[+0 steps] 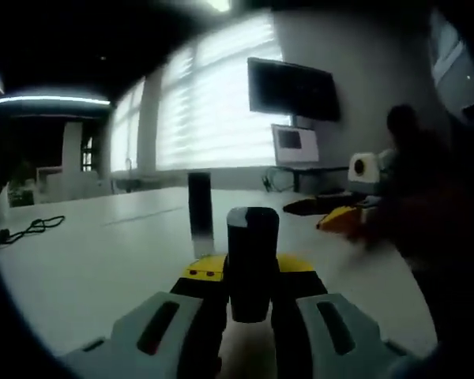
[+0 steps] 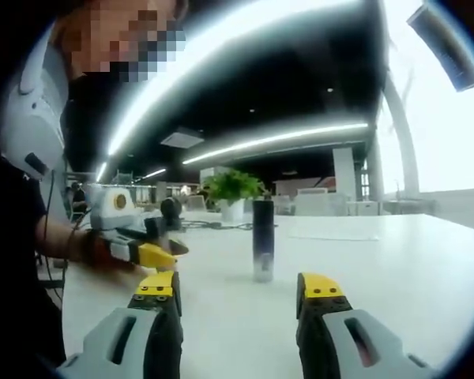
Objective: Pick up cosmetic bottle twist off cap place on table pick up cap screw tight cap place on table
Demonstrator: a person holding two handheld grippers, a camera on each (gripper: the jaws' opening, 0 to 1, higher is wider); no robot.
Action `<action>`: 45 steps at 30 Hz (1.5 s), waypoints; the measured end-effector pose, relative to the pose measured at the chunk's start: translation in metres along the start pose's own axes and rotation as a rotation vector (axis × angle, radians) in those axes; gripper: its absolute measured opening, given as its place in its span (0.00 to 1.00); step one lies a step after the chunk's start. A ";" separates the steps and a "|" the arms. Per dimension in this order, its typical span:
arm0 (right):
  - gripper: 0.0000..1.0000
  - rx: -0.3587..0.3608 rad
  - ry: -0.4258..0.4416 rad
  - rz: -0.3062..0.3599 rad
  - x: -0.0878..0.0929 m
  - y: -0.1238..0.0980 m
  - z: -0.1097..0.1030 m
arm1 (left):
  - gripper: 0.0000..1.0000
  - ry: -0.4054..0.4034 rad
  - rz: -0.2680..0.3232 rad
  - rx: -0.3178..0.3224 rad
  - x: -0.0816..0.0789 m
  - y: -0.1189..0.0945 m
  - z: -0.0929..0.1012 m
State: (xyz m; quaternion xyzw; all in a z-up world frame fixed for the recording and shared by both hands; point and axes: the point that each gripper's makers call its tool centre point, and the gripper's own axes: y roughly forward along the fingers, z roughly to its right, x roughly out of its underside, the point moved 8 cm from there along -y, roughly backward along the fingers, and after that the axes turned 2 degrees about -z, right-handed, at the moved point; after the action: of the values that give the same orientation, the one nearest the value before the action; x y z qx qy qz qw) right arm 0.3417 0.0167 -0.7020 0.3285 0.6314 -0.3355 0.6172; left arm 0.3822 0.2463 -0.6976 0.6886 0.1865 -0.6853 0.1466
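Observation:
A dark cylindrical cap (image 1: pixel 251 260) stands upright between my left gripper's (image 1: pixel 251 296) yellow-tipped jaws, which are shut on it. Beyond it the cosmetic bottle (image 1: pixel 199 212) stands upright on the white table (image 1: pixel 103 253), dark with a paler base and no cap on top. In the right gripper view the same bottle (image 2: pixel 262 238) stands ahead of my right gripper (image 2: pixel 242 296), whose jaws are wide open with nothing between them. The left gripper (image 2: pixel 154 241) shows at the left there, in a person's hand, carrying the cap (image 2: pixel 171 210). The right gripper (image 1: pixel 340 218) shows blurred at the right of the left gripper view.
A black cable (image 1: pixel 30 229) lies on the table at the left. A dark screen (image 1: pixel 292 88) and a small monitor (image 1: pixel 294 146) are by the window wall. A potted plant (image 2: pixel 231 192) stands behind the bottle. The person (image 2: pixel 31 197) is close on the left.

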 end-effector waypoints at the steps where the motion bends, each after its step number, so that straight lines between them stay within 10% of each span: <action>1: 0.51 0.000 -0.002 -0.001 0.000 0.000 0.000 | 0.11 -0.001 0.003 0.011 0.000 0.000 0.003; 24: 0.50 -0.001 -0.011 -0.013 0.001 0.002 -0.002 | 0.11 -0.021 0.039 0.228 -0.004 -0.011 0.054; 33: 0.51 0.011 -0.004 -0.006 -0.003 0.003 -0.008 | 0.10 0.028 -0.013 0.212 0.004 -0.007 0.051; 40: 0.49 -0.076 0.147 0.082 -0.031 0.004 -0.048 | 0.10 0.016 -0.040 0.172 0.006 -0.005 0.045; 45: 0.46 -0.101 0.060 0.054 -0.050 0.017 -0.090 | 0.10 0.038 -0.047 0.156 0.007 -0.004 0.044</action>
State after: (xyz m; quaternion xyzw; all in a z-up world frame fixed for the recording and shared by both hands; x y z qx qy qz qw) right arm 0.3062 0.1006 -0.6511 0.3237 0.6568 -0.2764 0.6225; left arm 0.3409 0.2297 -0.7056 0.7062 0.1513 -0.6878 0.0731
